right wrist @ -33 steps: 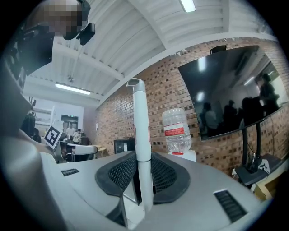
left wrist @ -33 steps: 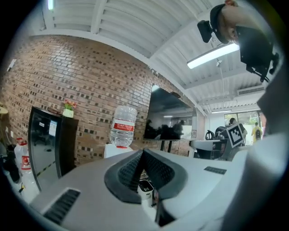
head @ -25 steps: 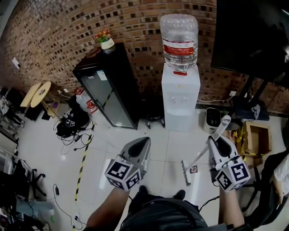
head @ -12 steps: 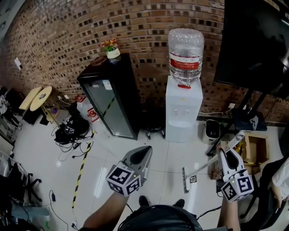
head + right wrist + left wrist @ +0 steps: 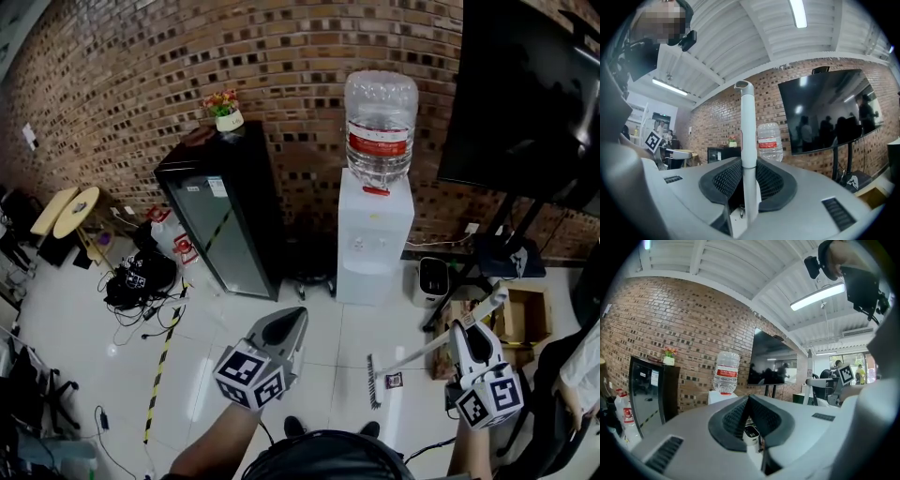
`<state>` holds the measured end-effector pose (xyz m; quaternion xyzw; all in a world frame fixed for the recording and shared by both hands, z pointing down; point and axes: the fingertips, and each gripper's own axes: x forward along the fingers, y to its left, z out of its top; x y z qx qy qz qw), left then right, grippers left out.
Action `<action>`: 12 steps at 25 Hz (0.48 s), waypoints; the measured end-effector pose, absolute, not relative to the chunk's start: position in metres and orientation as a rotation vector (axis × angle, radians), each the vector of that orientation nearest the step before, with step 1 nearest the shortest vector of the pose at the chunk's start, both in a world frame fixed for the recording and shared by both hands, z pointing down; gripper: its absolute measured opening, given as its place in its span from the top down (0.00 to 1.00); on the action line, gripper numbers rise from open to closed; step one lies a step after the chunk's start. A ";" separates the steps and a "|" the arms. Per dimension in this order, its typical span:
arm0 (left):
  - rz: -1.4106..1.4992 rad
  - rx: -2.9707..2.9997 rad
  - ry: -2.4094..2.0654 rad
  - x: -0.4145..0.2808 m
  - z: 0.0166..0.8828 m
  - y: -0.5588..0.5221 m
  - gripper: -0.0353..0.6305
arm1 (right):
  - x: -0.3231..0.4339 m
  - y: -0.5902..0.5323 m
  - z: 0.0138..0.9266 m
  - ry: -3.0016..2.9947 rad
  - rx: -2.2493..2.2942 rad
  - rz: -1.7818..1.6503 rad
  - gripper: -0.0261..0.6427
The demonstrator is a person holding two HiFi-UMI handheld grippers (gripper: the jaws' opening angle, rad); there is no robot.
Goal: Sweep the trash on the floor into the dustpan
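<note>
My right gripper point(image 5: 472, 339) is shut on the white handle point(image 5: 427, 349) of a broom at the right of the head view. The broom head point(image 5: 372, 381) rests on the white tiled floor, just left of a small dark piece of trash point(image 5: 394, 381). In the right gripper view the handle point(image 5: 748, 122) stands upright between the closed jaws of the right gripper point(image 5: 749, 161). My left gripper point(image 5: 292, 319) hangs over the floor to the left of the broom, shut and holding nothing. The left gripper point(image 5: 749, 397) points toward the brick wall. I see no dustpan in any view.
A water dispenser point(image 5: 375, 234) and a black glass-door fridge point(image 5: 220, 216) stand against the brick wall. A small white appliance point(image 5: 429, 279), a TV stand point(image 5: 502, 253) and a cardboard box point(image 5: 525, 314) crowd the right. Cables point(image 5: 131, 281) and striped tape point(image 5: 159, 366) lie on the floor at left.
My right gripper has drawn back and to the right with the broom. The broom head stays beside the trash piece. The left gripper has hardly moved.
</note>
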<state>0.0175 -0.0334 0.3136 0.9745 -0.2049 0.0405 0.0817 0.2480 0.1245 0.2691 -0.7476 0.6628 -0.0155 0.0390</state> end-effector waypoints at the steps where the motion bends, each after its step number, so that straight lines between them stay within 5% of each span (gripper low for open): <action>1: 0.120 2.910 -0.613 0.016 0.314 -0.033 0.93 | 0.248 0.126 0.269 2.027 -2.295 -0.052 0.80; 12: 0.134 2.895 -0.619 0.017 0.316 -0.030 0.93 | 0.251 0.129 0.269 2.020 -2.343 -0.050 0.80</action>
